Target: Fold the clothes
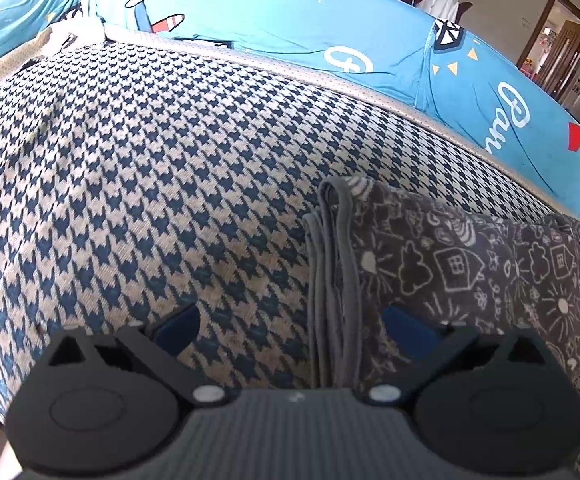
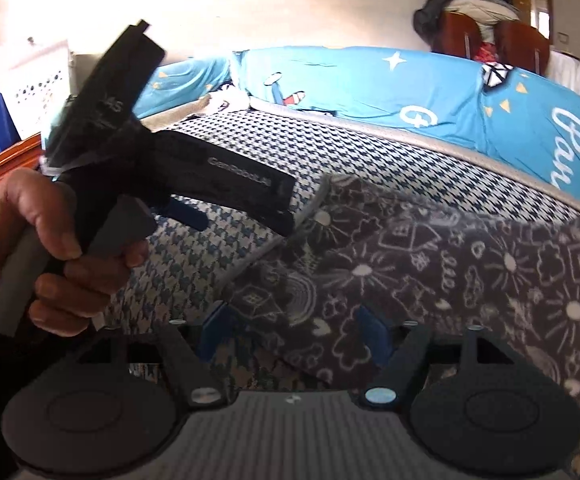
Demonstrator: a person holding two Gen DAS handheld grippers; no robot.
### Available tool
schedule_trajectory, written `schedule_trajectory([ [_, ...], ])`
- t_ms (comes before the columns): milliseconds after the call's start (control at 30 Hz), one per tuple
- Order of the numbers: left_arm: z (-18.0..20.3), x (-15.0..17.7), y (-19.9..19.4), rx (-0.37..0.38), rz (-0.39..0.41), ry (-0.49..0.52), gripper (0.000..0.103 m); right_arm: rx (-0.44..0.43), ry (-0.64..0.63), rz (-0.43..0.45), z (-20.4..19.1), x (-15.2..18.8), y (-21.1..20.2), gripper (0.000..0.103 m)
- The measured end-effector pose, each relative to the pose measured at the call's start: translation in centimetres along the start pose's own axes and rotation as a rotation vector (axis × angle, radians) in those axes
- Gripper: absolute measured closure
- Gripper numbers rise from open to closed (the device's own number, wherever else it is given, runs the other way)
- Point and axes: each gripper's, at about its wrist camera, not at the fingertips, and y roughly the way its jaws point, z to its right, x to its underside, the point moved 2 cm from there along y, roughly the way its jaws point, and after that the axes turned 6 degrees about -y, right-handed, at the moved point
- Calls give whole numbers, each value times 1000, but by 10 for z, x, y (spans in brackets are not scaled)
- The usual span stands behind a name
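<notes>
The folded grey doodle-print garment (image 1: 469, 264) lies on the houndstooth bed cover (image 1: 150, 168), its stacked folded edge running away from the left gripper (image 1: 290, 326), which stands spread, one finger on the cloth, nothing pinched. The right gripper (image 2: 293, 332) straddles the garment's near edge, fingers wide, not pressing. Both tilt downward; the person's hand (image 2: 50, 248) holds the left tool beside the garment.

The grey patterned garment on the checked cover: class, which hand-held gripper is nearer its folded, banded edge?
Left. The left hand-held gripper straddles the grey patterned garment's banded edge; the right hand-held gripper sits open over the garment's middle, further from it.
</notes>
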Motion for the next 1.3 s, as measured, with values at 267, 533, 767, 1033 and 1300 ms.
schedule_trajectory([
  [267, 9, -17, 9, 4, -3, 29, 0, -7, -130, -24, 2, -6, 11, 29],
  [533, 9, -15, 17, 11, -25, 0, 0, 14, -192, 0, -8, -5, 15, 29],
  [767, 2, -15, 18, 1, -28, -10, 0, 19, -255, -10, -17, 0, 20, 29],
  [1033, -5, -16, 18, -4, -37, -31, 0, -10, -345, -21, -34, 6, 30, 29],
  [1300, -4, -15, 19, 32, -65, -33, 0, 42, -404, -48, -39, 12, 49, 39],
])
